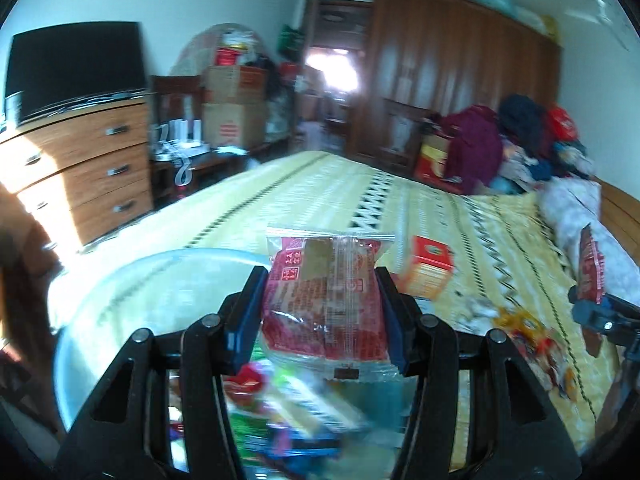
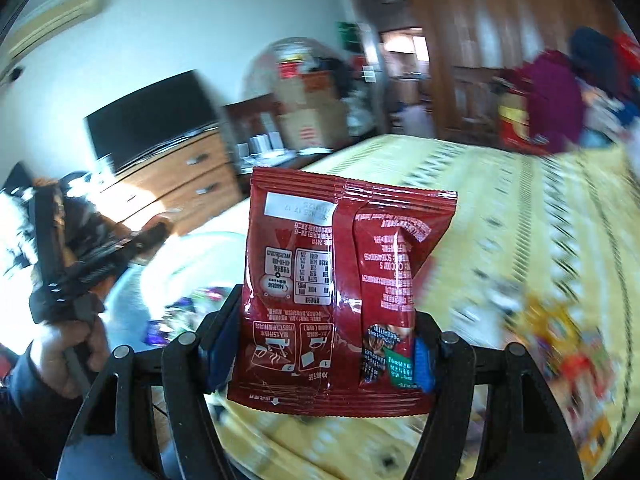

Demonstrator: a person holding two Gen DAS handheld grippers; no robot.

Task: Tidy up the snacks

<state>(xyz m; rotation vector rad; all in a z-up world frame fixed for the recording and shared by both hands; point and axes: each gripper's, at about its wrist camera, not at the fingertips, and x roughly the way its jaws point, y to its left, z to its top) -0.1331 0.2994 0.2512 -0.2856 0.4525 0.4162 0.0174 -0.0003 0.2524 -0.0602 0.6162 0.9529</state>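
Bedroom, two handheld grippers at work over a bed (image 1: 320,184) w/ yellow patterned cover. Left gripper (image 1: 322,276) is clamped on a clear-and-red snack packet (image 1: 326,296), held upright between its blue pads, above a clear plastic tub (image 1: 132,280) that sits at the bed's near-left edge. Tub holds a jumble of bright wrappers (image 1: 280,400), too blurred to read. Right gripper (image 2: 326,344) grips a dark red sachet (image 2: 340,288) by its lower part; sachet stands upright w/ printed back panel & white date strip facing the camera, text upside down. In the left wrist view the same sachet (image 1: 590,272) shows at far right, raised over the bed beside the right gripper's blue-black body.

On the cover: an orange-red box (image 1: 432,264) just right of the held packet, tilted; loose yellow-red wrappers (image 1: 532,332) near the right side, blurred. Right wrist view catches the left gripper's frame (image 2: 68,264) & the hand (image 2: 68,352) on its handle at left, over the tub (image 2: 184,264).

Background: wooden dresser (image 1: 80,160) w/ a dark TV (image 1: 76,64) on top, stacked cardboard boxes (image 1: 234,104), brown wardrobe (image 1: 460,64), heap of clothes (image 1: 512,140) at the bed's far end.
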